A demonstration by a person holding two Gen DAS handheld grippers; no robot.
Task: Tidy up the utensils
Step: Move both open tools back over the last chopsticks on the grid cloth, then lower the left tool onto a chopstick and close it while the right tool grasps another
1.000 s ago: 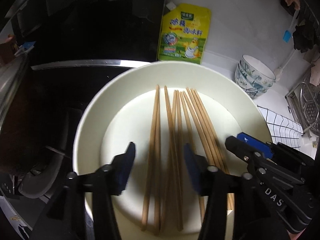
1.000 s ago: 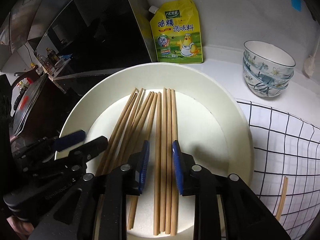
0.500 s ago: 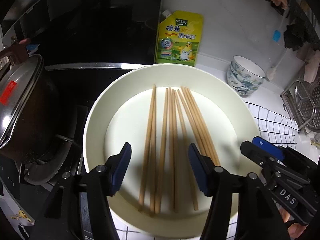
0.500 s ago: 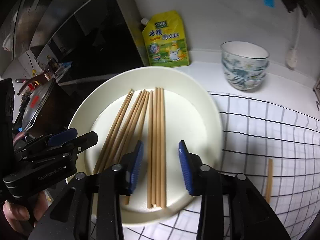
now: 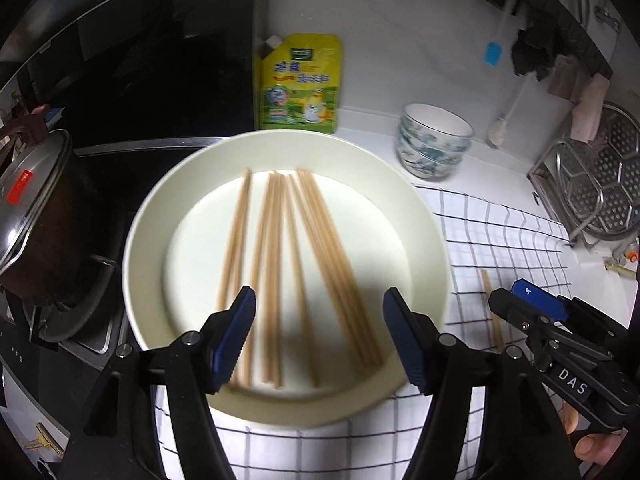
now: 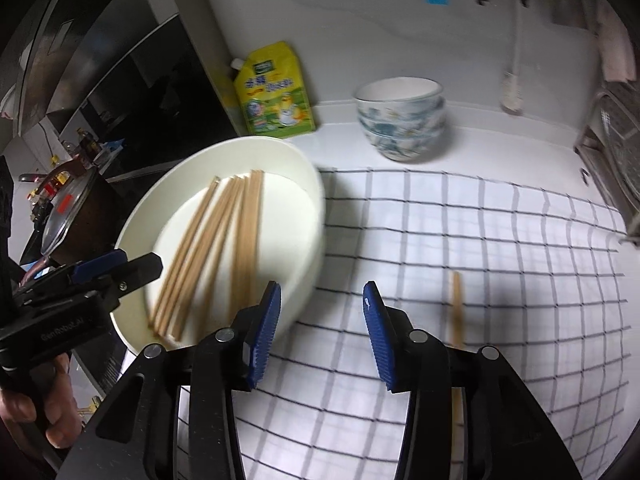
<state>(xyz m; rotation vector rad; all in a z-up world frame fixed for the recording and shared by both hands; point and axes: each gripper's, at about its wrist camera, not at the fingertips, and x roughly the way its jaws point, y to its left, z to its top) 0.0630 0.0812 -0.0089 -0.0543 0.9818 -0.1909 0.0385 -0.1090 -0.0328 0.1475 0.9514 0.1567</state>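
Both tongs are opening and grip nothing, the left tongs [image 5: 320, 336] above the wooden chopsticks [image 5: 280, 264] lying in the cream plate [image 5: 148, 216], the right tongs [image 6: 320, 320] over the checked cloth [image 6: 480, 240] near one stray chopstick [image 6: 456, 308].

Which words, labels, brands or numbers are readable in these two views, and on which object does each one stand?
"DAS": white letters on the black body of the right claw, left wrist view.
"GenRobot.AI": faint print on the body of the left claw, right wrist view; partly blurred.
Yellow seasoning pouch: Chinese characters and a small green logo, too blurred to read.
Red sticker on the pot lid: no text legible.
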